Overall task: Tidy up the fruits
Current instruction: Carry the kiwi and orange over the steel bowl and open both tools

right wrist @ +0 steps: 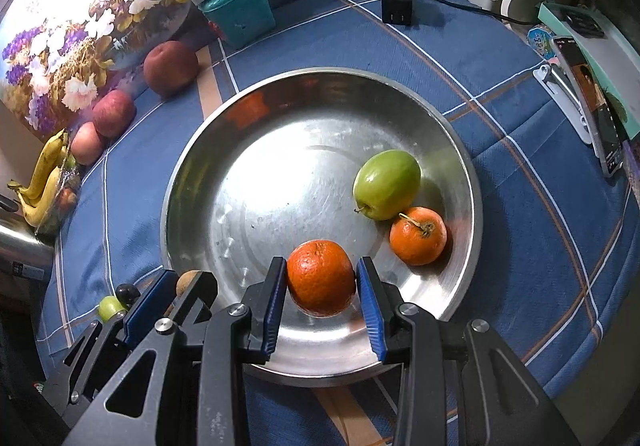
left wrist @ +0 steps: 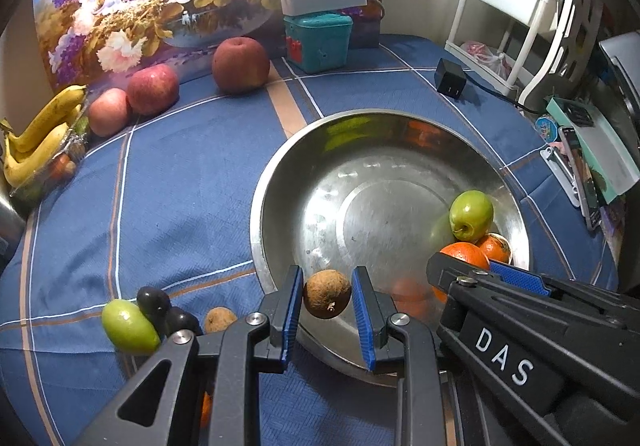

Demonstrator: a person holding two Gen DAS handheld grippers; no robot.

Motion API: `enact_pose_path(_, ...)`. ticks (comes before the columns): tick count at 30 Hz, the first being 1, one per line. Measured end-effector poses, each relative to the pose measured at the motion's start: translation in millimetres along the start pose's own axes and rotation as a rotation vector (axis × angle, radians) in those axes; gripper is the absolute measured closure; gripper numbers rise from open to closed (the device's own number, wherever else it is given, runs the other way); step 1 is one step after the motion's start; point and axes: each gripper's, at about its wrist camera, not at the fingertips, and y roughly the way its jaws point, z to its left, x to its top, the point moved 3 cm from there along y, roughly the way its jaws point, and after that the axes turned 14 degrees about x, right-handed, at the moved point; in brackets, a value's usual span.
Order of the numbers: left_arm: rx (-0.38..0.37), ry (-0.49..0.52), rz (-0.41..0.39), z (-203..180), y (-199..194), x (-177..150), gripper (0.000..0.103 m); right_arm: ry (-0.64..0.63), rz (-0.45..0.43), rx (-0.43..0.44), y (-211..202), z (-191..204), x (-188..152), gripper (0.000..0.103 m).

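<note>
Left gripper [left wrist: 327,296] jaws clamp a brown fruit [left wrist: 327,294]; right gripper [right wrist: 322,280] jaws clamp an orange [right wrist: 321,277].

The left gripper [left wrist: 327,296] is held over the near rim of the steel bowl [left wrist: 280,182], its blue-padded fingers [left wrist: 294,300] closed against the sides of a small brown fruit [left wrist: 327,294] that is gripped between them above the rim. The right gripper [right wrist: 321,278] is positioned just beside it, further over the bowl's near inner wall, with its pads pressed on a large orange [right wrist: 321,277]. In the left wrist view the right gripper's black body is seen entering from the lower right.
</note>
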Motion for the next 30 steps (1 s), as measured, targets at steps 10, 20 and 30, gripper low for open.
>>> enact_pose_path(10,-0.014,0.002,0.012,1,0,0,0.074,-0.007,0.004,-0.019,1,2,1,0.065)
enact_pose_path(20,-0.019,-0.010,0.013,5,-2,1,0.067,-0.001,-0.019,-0.020,-4,2,1,0.059)
enact_pose_path(30,-0.015,-0.031,0.024,11,-3,1,0.045,0.000,-0.034,-0.019,-7,2,2,0.052)
